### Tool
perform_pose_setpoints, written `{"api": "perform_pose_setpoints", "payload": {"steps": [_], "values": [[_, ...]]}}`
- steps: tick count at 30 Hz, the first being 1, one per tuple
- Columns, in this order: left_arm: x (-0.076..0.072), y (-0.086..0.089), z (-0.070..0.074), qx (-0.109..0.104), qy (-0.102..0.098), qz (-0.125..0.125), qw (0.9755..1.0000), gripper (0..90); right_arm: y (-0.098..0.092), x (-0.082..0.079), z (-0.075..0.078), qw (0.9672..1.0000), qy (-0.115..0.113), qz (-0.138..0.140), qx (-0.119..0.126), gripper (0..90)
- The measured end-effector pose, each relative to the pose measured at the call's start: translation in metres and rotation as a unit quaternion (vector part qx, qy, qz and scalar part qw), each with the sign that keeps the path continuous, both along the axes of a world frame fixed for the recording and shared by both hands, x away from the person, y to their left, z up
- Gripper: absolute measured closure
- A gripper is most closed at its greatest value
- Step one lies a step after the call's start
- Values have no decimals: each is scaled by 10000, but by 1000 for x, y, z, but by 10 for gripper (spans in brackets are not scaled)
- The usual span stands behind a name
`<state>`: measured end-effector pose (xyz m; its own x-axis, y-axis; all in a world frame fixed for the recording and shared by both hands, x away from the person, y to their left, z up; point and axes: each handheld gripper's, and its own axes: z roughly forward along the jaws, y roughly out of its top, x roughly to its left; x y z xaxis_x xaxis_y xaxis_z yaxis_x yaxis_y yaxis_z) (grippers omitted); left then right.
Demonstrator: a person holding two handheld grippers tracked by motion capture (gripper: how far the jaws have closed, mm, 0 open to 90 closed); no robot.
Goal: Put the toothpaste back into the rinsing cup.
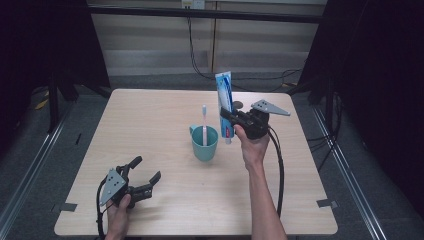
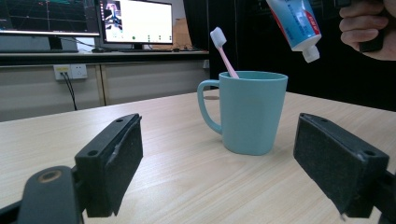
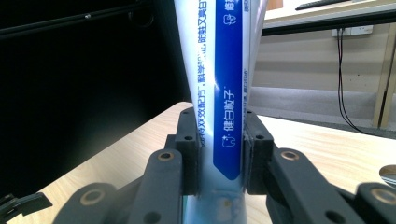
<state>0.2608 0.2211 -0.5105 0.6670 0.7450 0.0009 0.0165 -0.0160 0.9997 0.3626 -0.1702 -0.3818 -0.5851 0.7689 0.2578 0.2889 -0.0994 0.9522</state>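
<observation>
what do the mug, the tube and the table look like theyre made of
Mug: probably matte plastic; even teal colour, dull sheen, though glazeless ceramic can't be ruled out.
Tube: glossy plastic laminate; printed skin, flattened between the right gripper's jaws.
Table: pale wood-look laminate; fine regular grain, smooth satin surface.

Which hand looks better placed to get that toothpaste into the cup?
The right. Its tool already grips the toothpaste tube, cap down, just beside the teal mug holding the toothbrush. The left tool rests open and empty near the table's front edge.
</observation>
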Motion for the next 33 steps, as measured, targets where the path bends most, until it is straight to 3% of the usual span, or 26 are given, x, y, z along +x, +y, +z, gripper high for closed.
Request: {"api": "perform_pose_setpoints", "payload": {"steps": [19, 33], "values": [[0, 0, 0, -28, 0, 1, 10000, 158, 30, 19, 0, 9995, -16, 287, -103, 729], [0, 0, 0, -28, -1, 1, 10000, 158, 51, 28, -12, 9987, 46, 484, -140, 728]]}}
